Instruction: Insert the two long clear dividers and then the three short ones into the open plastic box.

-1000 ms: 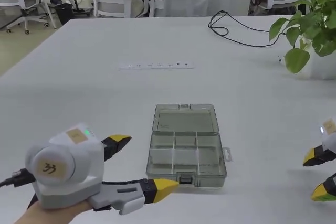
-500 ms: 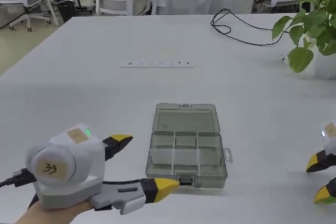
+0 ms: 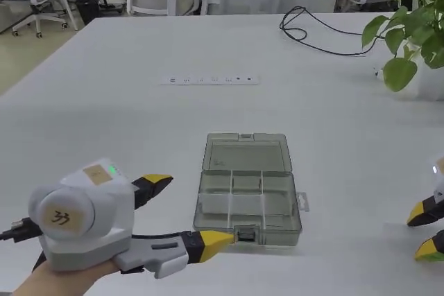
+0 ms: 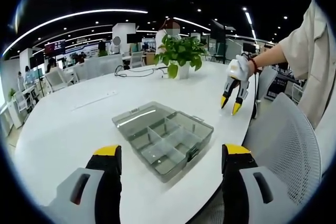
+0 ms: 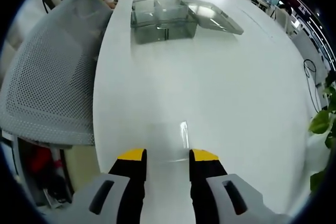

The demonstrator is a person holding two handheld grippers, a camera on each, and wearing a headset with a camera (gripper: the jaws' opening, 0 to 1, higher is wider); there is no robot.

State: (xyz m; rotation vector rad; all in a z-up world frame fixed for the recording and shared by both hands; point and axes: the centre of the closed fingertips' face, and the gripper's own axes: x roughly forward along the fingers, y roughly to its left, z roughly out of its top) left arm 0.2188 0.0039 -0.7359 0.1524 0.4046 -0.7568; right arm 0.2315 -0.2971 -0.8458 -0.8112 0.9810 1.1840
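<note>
Lying open on the table [image 3: 104,116], one box [image 3: 246,192] sat just ahead of the left gripper [image 3: 186,211]. Its two fingers [image 3: 211,240] were spread wide and empty, one tip near the box's front edge. Clear dividers [image 3: 243,193] split the box into what looked like six cells. The right gripper [image 3: 424,230], fingers parted around nothing, hung well apart to the right.
</note>
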